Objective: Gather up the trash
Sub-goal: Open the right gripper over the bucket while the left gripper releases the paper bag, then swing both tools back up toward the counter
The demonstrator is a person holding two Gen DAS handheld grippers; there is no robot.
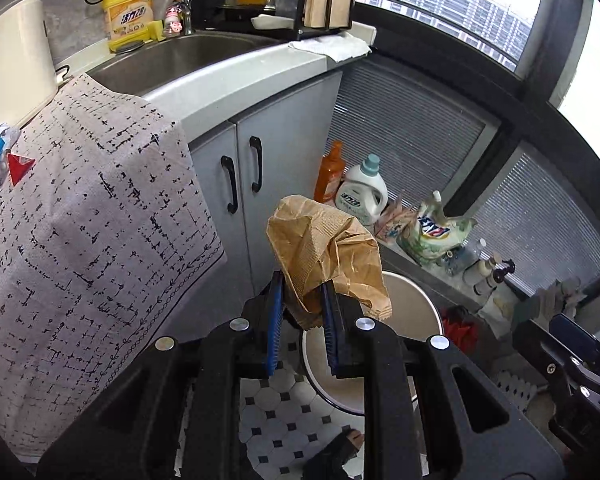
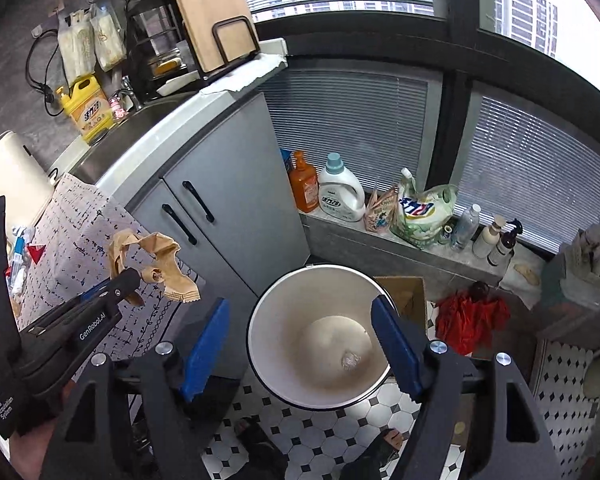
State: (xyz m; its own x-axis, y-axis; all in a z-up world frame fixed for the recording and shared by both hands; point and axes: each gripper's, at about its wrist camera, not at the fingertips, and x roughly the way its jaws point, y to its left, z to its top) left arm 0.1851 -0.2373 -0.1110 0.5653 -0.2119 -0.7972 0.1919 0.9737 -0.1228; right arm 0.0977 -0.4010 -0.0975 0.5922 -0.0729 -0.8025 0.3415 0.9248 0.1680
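The left gripper [image 1: 300, 312] has its blue pads clamped on a crumpled brown paper bag [image 1: 324, 252], pinched at its lower part so the rest stands up above the jaws. It is carried in the air beside the patterned grey tablecloth [image 1: 80, 208], near the round white trash bin [image 2: 320, 336] on the tiled floor. The right gripper [image 2: 300, 344] is wide apart and empty, hanging over the bin, probably waiting; the bag seems not yet over the opening

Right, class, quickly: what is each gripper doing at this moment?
Left gripper: closed on the crumpled brown paper bag.
Right gripper: open, holding nothing, above the round white trash bin.
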